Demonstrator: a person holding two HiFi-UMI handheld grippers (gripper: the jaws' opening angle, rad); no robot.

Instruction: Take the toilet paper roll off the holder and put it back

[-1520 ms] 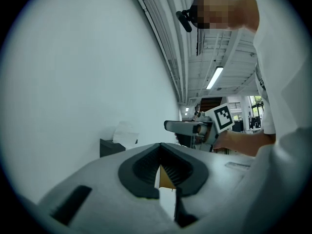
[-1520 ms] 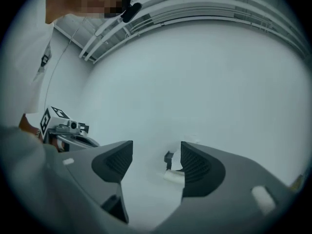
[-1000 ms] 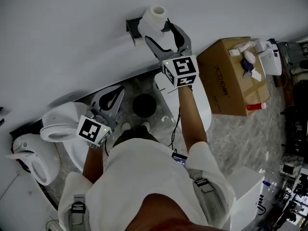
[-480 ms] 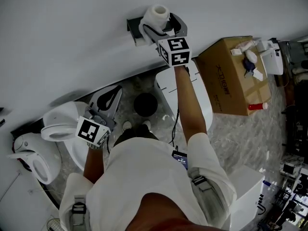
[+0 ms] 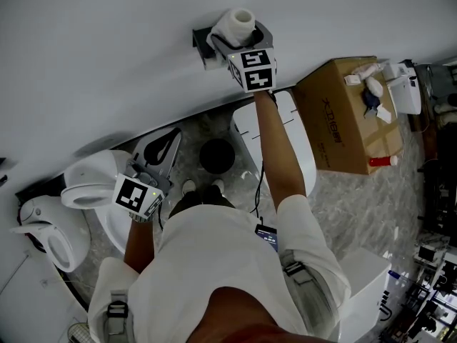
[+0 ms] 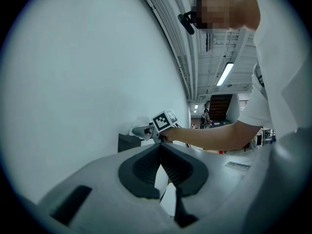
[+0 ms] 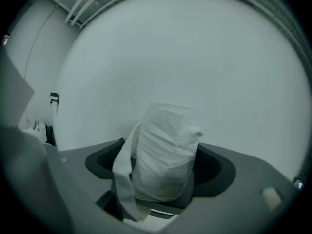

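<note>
The white toilet paper roll (image 5: 236, 23) stands upright on a dark holder (image 5: 199, 40) fixed to the white wall. My right gripper (image 5: 240, 34) reaches up to it, one jaw on each side of the roll. In the right gripper view the roll (image 7: 166, 152) fills the space between the dark pads (image 7: 214, 167), and a loose tail hangs down at its left. The jaws are closing but do not clearly press on it. My left gripper (image 5: 161, 151) hangs low over the toilet, its jaws (image 6: 160, 147) shut and empty.
A white toilet (image 5: 84, 189) stands at the lower left. A white lid-like panel (image 5: 291, 148) and a black round bin (image 5: 214, 156) lie below the holder. A cardboard box (image 5: 341, 116) with bottles on top stands to the right.
My right gripper has moved up to the wall and come round the roll. The left gripper has stayed in place.
</note>
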